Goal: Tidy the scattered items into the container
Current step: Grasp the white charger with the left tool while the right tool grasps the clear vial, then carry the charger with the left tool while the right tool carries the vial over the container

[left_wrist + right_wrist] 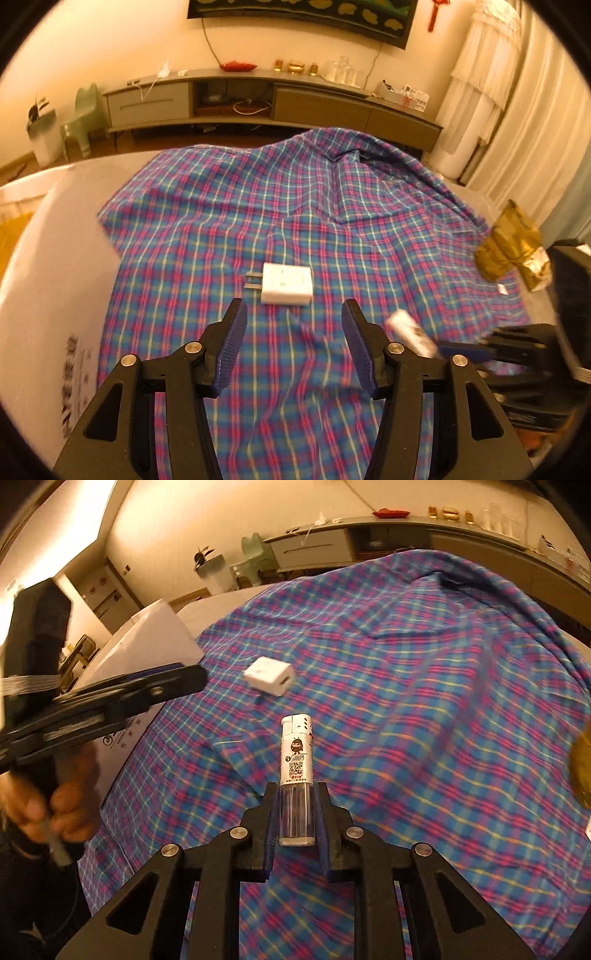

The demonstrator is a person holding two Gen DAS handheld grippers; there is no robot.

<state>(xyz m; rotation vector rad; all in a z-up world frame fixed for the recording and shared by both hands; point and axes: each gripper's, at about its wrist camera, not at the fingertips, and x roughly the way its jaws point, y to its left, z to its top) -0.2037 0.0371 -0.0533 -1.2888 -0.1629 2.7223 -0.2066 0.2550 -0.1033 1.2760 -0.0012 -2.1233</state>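
In the left wrist view, the large white cardboard box (55, 266) runs off the left edge, its printed lettering smeared by blur. At the right edge a crumpled gold foil packet (511, 247) is partly cut off, and the right gripper (443, 349) enters as a dark blur; the small white lighter (410, 332) in it is too smeared to read. The left gripper (293, 317) hangs with its blue-padded jaws spread wide and nothing between them, just short of a white square plug-in charger (288, 283) that lies flat on the blue and pink plaid cloth (295, 192), its two prongs pointing left.

In the right wrist view, the right gripper (297, 788) is clenched on the lighter (297, 760), gripping its clear lower body; the white upper half carries a dark cartoon figure and a square code. The charger (269, 675) lies beyond on the cloth (424, 701), beside the box (147, 642). A hand (55, 808) holding the left gripper (195, 675) is blurred and partly cropped.
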